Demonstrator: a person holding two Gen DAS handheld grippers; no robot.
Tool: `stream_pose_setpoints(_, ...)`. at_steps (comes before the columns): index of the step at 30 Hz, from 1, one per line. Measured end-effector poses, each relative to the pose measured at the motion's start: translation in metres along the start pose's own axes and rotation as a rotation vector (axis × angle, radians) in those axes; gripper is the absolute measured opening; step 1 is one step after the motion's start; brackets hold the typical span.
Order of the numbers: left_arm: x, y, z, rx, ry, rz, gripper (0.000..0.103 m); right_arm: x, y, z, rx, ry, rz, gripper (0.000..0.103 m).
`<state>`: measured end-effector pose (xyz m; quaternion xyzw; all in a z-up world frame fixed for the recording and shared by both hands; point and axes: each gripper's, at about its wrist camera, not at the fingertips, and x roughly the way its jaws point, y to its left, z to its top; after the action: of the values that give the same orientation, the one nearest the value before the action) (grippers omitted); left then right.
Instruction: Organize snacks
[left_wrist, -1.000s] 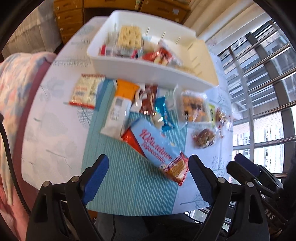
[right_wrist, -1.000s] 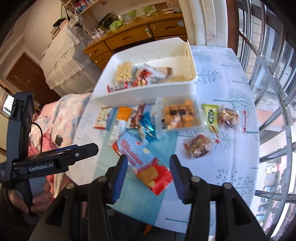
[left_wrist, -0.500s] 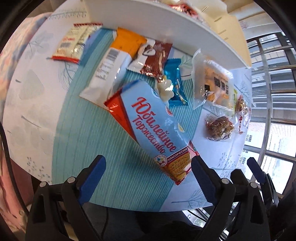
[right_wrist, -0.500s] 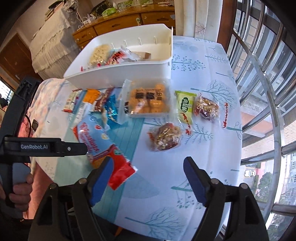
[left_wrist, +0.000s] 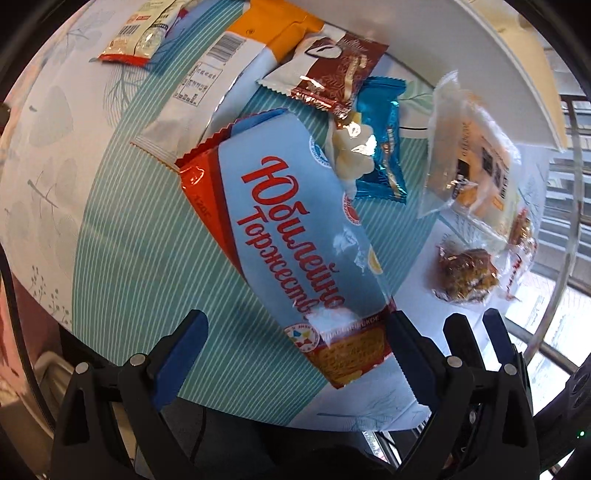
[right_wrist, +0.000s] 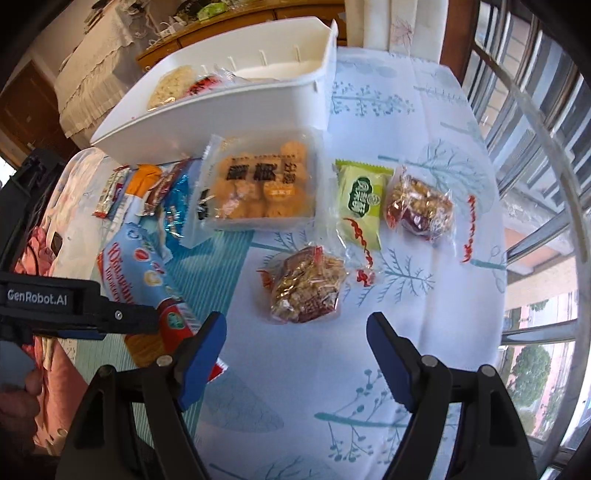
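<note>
The left tongs (left_wrist: 295, 354) are spread wide and hold nothing; the near end of the blue-and-red biscuit pack (left_wrist: 291, 229) lies between their blue pads, close to the right pad, though whether it touches is hard to tell. The pack lies at a slant on the striped teal mat (left_wrist: 133, 251) on the bench (right_wrist: 424, 332). Beyond its far end lie a white-and-orange pack (left_wrist: 221, 66), a brown wrapper (left_wrist: 332, 77) and a blue foil wrapper (left_wrist: 384, 140).

The right tongs (right_wrist: 295, 354) are also wide open and empty, hovering above the bench with a clear bag of nut clusters (right_wrist: 306, 288) just beyond them. Farther off sit a clear tray of round cookies (right_wrist: 258, 184), a green sachet (right_wrist: 364, 199) and a second nut bag (right_wrist: 419, 206) at the far right. The white bin (right_wrist: 221, 122) stands at the far edge, already holding some snacks at its left end.
</note>
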<state>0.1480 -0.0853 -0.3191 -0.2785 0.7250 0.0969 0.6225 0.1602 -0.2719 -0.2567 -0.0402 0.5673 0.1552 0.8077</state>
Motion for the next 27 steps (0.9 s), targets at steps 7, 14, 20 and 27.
stream_pose_setpoints(7,0.016,-0.014,0.008,-0.065,0.015,0.008,0.099,0.018,-0.002,0.005,-0.012,0.002,0.015,0.079)
stream_pose_setpoints(14,0.039,-0.03,0.022,-0.114,0.062,0.024,0.096,0.025,-0.003,0.01,-0.036,-0.006,0.035,0.067)
stream_pose_setpoints(20,0.048,-0.04,0.028,-0.133,0.071,0.024,0.075,0.029,0.0,0.016,-0.076,-0.025,0.023,0.049)
stream_pose_setpoints(27,0.045,-0.053,0.042,-0.129,0.084,0.03,0.066,0.027,-0.006,0.016,-0.083,-0.028,0.033,0.045)
